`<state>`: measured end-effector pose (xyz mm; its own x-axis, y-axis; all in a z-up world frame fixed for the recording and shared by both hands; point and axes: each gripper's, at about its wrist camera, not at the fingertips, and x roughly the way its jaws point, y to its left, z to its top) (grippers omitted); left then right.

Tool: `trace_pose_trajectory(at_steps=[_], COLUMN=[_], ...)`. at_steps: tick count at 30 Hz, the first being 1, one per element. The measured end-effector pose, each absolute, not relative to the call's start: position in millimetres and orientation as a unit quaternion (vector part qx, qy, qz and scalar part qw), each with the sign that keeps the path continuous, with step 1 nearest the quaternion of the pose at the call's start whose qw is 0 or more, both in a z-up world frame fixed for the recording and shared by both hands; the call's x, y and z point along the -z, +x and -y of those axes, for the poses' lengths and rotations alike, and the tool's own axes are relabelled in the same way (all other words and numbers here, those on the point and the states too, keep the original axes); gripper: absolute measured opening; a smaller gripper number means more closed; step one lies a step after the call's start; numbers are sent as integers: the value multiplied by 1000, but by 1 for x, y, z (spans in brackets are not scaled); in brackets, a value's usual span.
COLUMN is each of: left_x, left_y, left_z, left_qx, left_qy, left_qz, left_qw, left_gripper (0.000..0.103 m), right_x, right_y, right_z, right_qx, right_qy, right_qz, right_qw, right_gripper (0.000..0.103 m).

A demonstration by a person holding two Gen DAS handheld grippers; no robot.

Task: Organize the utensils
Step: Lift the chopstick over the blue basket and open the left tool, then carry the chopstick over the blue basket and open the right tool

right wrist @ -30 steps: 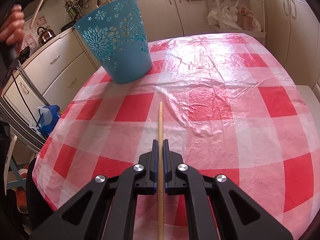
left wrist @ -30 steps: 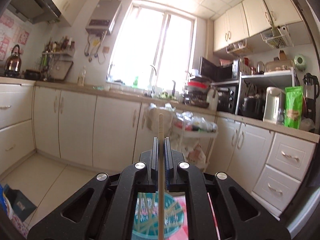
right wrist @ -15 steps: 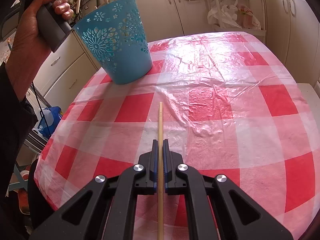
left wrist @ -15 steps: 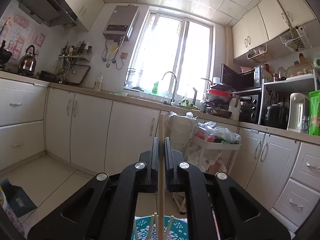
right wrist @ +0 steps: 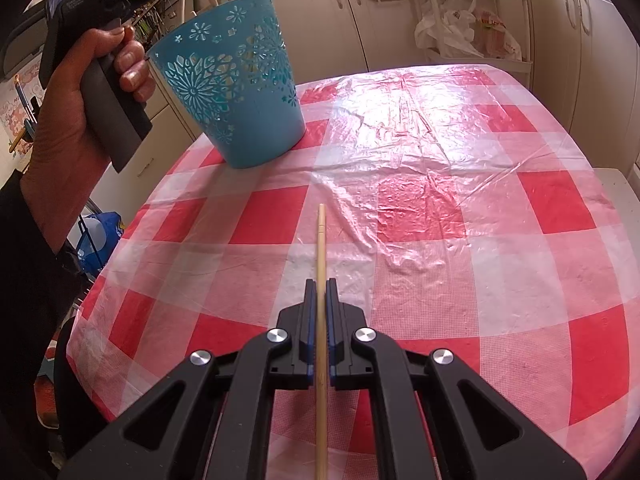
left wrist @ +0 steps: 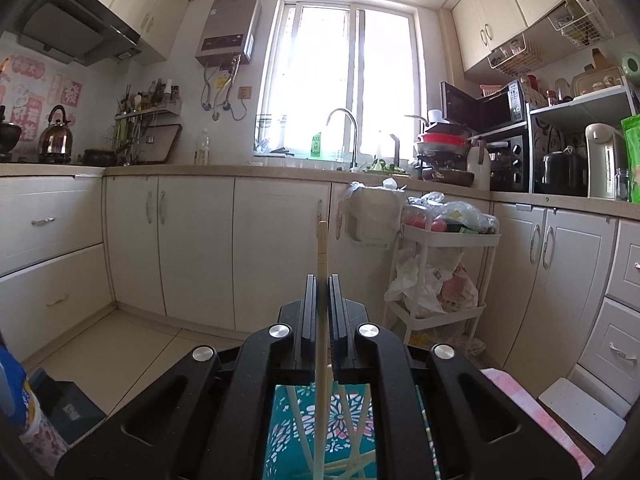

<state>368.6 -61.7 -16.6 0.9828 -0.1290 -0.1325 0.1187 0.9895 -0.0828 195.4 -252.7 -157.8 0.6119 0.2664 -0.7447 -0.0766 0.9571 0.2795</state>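
My left gripper (left wrist: 321, 280) is shut on a pale wooden chopstick (left wrist: 322, 248) that stands almost upright, its lower end reaching into the teal cut-out basket (left wrist: 352, 432) right below. Several more chopsticks (left wrist: 298, 428) lean inside that basket. In the right wrist view the same basket (right wrist: 236, 96) stands at the far left of the checked table (right wrist: 440, 208), and a hand (right wrist: 72, 120) holds the left gripper's handle just beside its rim. My right gripper (right wrist: 320, 286) is shut on another chopstick (right wrist: 321, 240), held low over the near part of the table and pointing away.
White kitchen cabinets (left wrist: 192, 240) and a counter with a sink run along the far wall. A white trolley (left wrist: 440, 272) with bags stands to the right of the basket. A blue bag (right wrist: 98, 236) lies on the floor left of the table.
The left gripper has come down with its chopstick onto the basket, so the basket and its chopsticks fill more of the lower view. The hand now sits beside the basket's rim. The right gripper stayed put.
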Motion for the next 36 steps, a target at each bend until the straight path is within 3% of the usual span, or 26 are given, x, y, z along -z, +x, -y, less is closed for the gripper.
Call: trace_pose_trajectory(at_steps=[4,14,21,28,36], left_x=[34,60,79,115,120], left_y=[362,323,283,268,266], left_z=[59,41,18,-13,-26], left_qx=[64,59,27,-26,-41], left_qy=[-31,-41,-64,-115,-140], left_qz=[-92,-106,-104,-137,-139], left_qw=[993,992,992,984,979], left_gripper=[7,44,58,60,61], right_x=[158,159,149,66,-37], right_y=[195,195,191,184,190], right_z=[252,256,262,237,183], right_qx=[-96,-99,-113,-127,-104], right_qy=[110,128,182,155,94], right_qz=[-430,-429,-400,-239,10], right_qw=[891,889,891,950,990], right_gripper=[5,5,5,5,5])
